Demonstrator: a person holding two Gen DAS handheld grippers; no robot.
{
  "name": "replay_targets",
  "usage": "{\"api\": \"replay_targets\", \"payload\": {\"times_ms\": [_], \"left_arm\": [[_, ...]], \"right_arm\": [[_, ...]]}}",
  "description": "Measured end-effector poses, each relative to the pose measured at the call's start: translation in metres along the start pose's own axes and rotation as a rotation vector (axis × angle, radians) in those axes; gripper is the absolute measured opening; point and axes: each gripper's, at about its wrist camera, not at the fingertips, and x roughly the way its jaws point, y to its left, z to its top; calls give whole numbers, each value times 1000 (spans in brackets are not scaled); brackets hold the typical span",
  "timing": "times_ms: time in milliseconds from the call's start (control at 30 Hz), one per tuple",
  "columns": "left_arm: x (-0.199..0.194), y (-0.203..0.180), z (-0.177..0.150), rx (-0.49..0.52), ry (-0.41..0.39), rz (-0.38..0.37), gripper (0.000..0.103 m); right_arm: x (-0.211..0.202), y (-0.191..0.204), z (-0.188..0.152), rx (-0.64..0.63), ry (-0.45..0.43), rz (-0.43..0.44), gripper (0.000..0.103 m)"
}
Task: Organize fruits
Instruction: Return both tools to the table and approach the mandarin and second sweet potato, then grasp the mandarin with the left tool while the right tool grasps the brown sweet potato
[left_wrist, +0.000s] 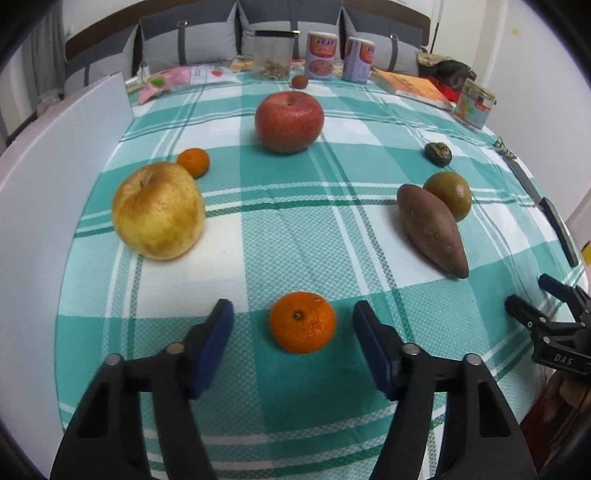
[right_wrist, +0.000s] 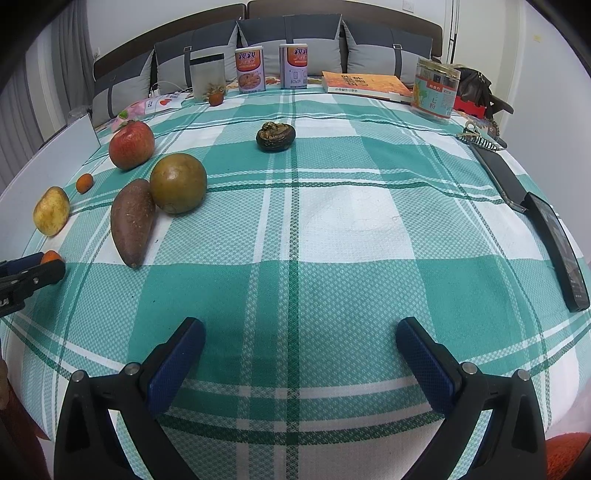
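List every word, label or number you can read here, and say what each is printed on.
"DAS": on the right tongs, seen from the left camera.
Two cans, round jar, orange book: printed characters too blurred to read.
Nothing else carries text.

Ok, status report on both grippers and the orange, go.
Left gripper open, straddling the orange, pads not touching. Right gripper open, empty, over bare tablecloth. Nothing in the way.
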Motion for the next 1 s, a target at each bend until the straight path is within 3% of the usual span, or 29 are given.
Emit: {"api": "replay_targets", "payload": {"times_ms": [67,133,167,400,567,633,700,833,867,900,933,1000], "left_arm": [[0,-2,0,5,-6,10,61],[1,-4,-1,16,-7,1,45],[0,-5,-1,24,-10,0,32],[-7,1,-7,12,-3,0,32],[-14,15,-15,-18,1,3,32],[-16,18,-16,-27,2,3,32],[-20,22,-18,-36,-3,4,32],[-29,30,-21,-42,-15,6,32],[-30,32,-21,-43,-17,8,32],[-31,34,-22,-47,-20,9,32],[-30,37,-22,-57,-20,8,32],[-29,41,-23,-73,-15,8,32]], "right_arm": [[0,0,0,0,0,0,103],[0,0,0,0,0,0,103],[0,0,0,0,-1,0,103],[-2,1,5,2,39,25,103],[-7,31,41,19,66,327,101],[7,52,60,15,139,404,95],[28,71,77,15,234,417,81],[50,97,96,-19,273,299,74],[53,103,99,-49,274,255,65],[54,107,101,-68,275,230,48],[54,109,103,-83,272,217,40],[54,111,102,-96,279,218,39]]}}
